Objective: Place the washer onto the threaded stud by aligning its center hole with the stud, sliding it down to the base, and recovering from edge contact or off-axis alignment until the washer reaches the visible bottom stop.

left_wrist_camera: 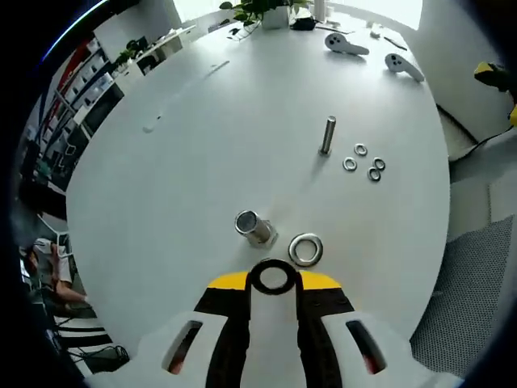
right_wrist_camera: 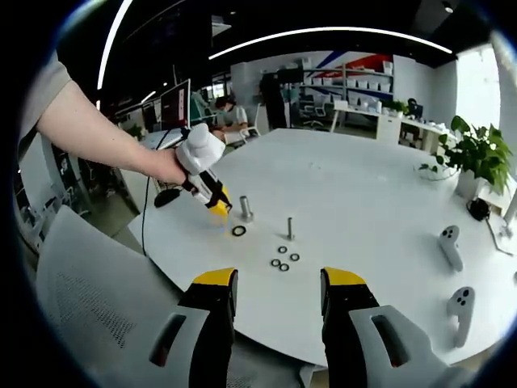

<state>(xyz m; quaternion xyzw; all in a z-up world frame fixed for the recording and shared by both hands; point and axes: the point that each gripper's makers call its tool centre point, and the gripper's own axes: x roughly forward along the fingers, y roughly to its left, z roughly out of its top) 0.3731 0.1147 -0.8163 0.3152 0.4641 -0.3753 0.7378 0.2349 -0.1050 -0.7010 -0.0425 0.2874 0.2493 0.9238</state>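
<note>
A: Status of the left tongs (left_wrist_camera: 272, 279)?
B: Clenched on a dark washer (left_wrist_camera: 271, 277), above the surface (left_wrist_camera: 161, 202) near the stud (left_wrist_camera: 254, 227).
A: Right tongs (right_wrist_camera: 274, 293)?
B: Released, holding nothing.

We are counting two upright metal studs on the white table (left_wrist_camera: 161, 202): a thick stud (left_wrist_camera: 254, 227) nearer the left gripper's camera and a thin stud (left_wrist_camera: 328, 135) farther off. We are counting five loose rings in all: one large washer (left_wrist_camera: 305, 249) lying flat beside the thick stud, and four small washers (left_wrist_camera: 364, 161) clustered next to the thin one. One dark ring (left_wrist_camera: 271, 277) is sitting at the left gripper's (left_wrist_camera: 271, 284) tips. We are seeing two white controllers (left_wrist_camera: 371, 53) at the far edge, plus one potted plant (left_wrist_camera: 262, 10). Two grippers, with the right gripper (right_wrist_camera: 277, 293) standing apart.
</note>
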